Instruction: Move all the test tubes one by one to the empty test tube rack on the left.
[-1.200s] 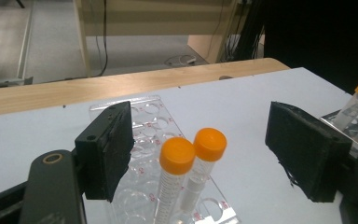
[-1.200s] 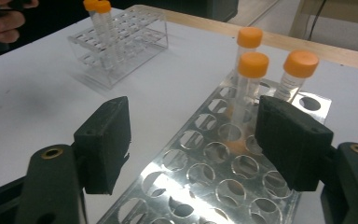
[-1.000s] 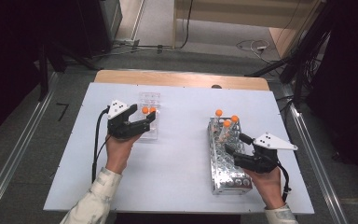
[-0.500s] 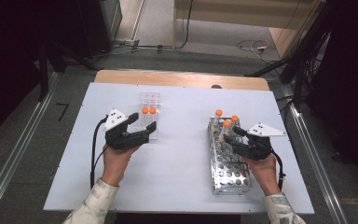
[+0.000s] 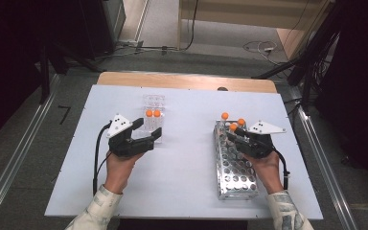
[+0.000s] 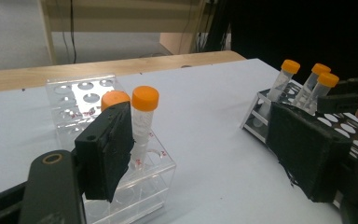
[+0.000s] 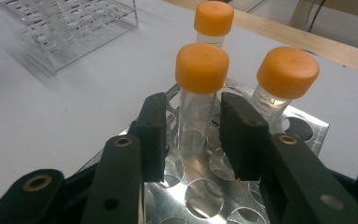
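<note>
The right gripper (image 7: 191,135) is brought in over the near end of the perforated metal tube rack (image 5: 235,167), and its jaws have just been closing around the nearest orange-capped clear plastic tube (image 7: 201,100). That tube stands upright between the two black pads (image 7: 151,135), its long axis vertical, cap above the pad tops. A sliver of gap can be seen on each side, so no contact is made out yet: the jaws are narrowed, not clamped. The tube lies straight ahead of the claw, centred. A second capped tube (image 7: 282,86) stands just beside the right-hand pad, and a third (image 7: 213,23) behind; little room is left sideways, so a straight upward lift looks called for once the grip is made. Open air is seen above.

Across the white table (image 5: 187,167), the left gripper (image 5: 143,134) is held with jaws parted beside the clear acrylic rack (image 5: 153,103), in which two orange-capped tubes (image 6: 144,121) stand; nothing is gripped there.
</note>
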Motion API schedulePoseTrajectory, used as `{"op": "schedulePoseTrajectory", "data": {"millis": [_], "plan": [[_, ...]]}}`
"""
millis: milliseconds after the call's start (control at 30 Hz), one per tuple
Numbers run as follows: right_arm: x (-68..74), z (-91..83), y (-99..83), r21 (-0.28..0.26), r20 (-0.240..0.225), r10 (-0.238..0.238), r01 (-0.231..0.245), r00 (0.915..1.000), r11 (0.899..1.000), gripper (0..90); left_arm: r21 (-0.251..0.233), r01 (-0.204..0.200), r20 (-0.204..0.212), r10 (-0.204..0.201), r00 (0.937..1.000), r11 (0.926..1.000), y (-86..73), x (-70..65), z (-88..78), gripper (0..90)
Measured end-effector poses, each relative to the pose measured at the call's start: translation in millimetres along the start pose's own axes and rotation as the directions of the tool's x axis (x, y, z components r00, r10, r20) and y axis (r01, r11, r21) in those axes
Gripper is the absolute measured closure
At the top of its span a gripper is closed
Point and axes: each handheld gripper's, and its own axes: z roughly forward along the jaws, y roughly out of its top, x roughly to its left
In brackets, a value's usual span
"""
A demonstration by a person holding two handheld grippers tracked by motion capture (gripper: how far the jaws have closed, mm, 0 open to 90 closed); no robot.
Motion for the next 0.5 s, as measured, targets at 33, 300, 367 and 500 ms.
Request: {"op": "schedulePoseTrajectory", "data": {"millis": [33, 300, 367, 500], "plan": [[0.0, 1.0, 0.8, 0.002, 0.003, -0.003, 0.003, 1.0, 1.0, 60.0, 0.002, 0.0, -0.001, 0.0, 1.0, 1.0, -0.7, -0.4, 0.5, 23.1], [-3.3, 6.3, 2.3, 0.043, -0.014, -0.008, 0.009, 0.9999, 0.999, 66.2, 0.008, -0.001, 0.003, 0.001, 1.0, 1.0, -2.0, -0.9, 0.6, 23.0], [-4.5, 8.1, 2.9, 0.06, -0.021, -0.005, 0.006, 0.9998, 0.998, 66.3, 0.008, 0.0, 0.004, 0.0, 1.0, 1.0, -2.0, -0.9, 0.7, 23.1], [-5.6, 10.2, 3.2, 0.072, -0.026, -0.002, 0.004, 0.9997, 0.997, 67.4, 0.009, 0.0, 0.005, 0.0, 1.0, 1.0, -2.3, -1.2, 0.5, 23.1]]}}
